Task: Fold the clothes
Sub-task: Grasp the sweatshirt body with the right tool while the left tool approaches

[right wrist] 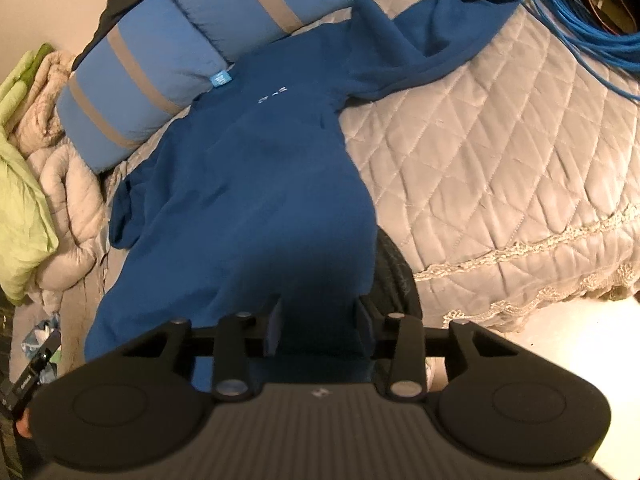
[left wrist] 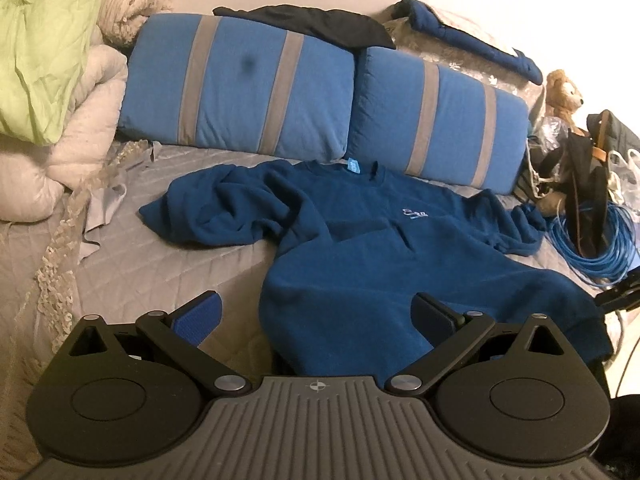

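On the quilted grey bedspread point(right wrist: 500, 152) a dark blue sweatshirt point(left wrist: 360, 240) lies face up, its collar with the small blue tag point(left wrist: 352, 165) against two blue striped pillows point(left wrist: 240, 84) and its hem hanging over the near edge of the bed. One sleeve is bunched in thick folds beside the body; the other runs out toward a coil of blue cable point(left wrist: 580, 248).

It looks like a fleece knit: soft, limp, fairly thick, light enough to lift at one corner but likely to sag and drag against the quilt. My judgement is that the hem corners or the shoulder seams give the surest hold, since a pinch in the middle would only raise a tent of cloth.

At the hem, the left gripper point(left wrist: 316, 320) stands wide open, one pad over the bedspread and the other over the fabric, pinching nothing. The right gripper point(right wrist: 318, 328) is partly closed with the hem edge between its pads point(right wrist: 273, 330); whether they already press on the cloth I cannot tell, as that part is dark and blurred.
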